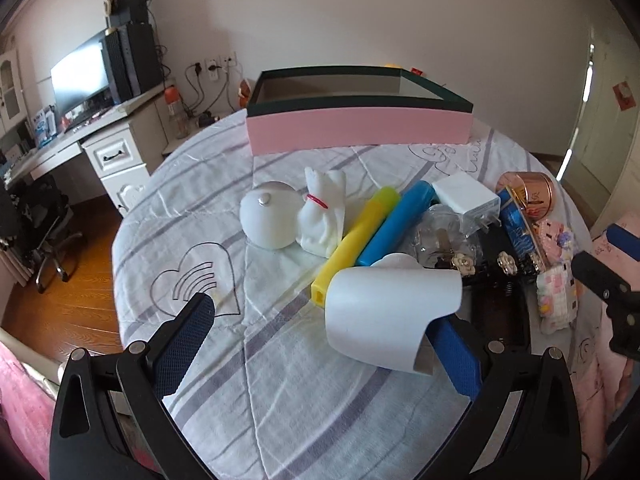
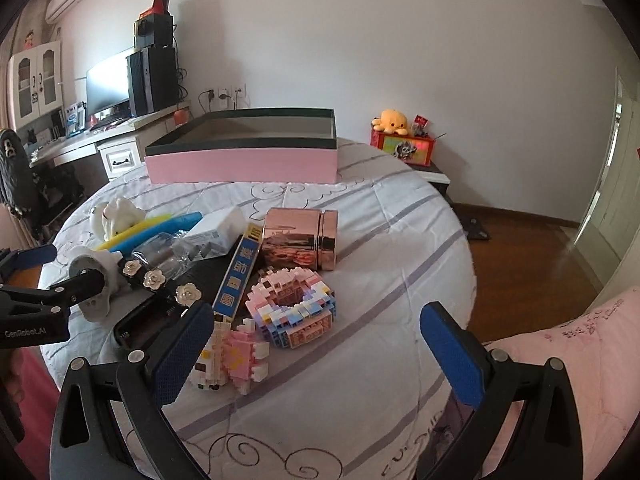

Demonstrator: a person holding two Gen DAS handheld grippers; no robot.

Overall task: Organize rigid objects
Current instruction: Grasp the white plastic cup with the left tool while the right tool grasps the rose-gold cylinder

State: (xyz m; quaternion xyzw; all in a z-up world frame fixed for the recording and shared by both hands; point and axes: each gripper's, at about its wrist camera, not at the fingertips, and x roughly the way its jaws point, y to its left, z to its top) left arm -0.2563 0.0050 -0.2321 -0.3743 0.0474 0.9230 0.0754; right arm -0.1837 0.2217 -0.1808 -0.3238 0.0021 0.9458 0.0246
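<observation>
Both the left gripper and right gripper are being held apart over the bed; a white cup is lying beside one left finger.

Each claw has black arms, blue textured pads and silver screws.

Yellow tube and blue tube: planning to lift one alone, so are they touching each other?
Touching. The left wrist view shows the yellow tube and the blue tube lying side by side, with no cloth visible between them along their length.
</observation>
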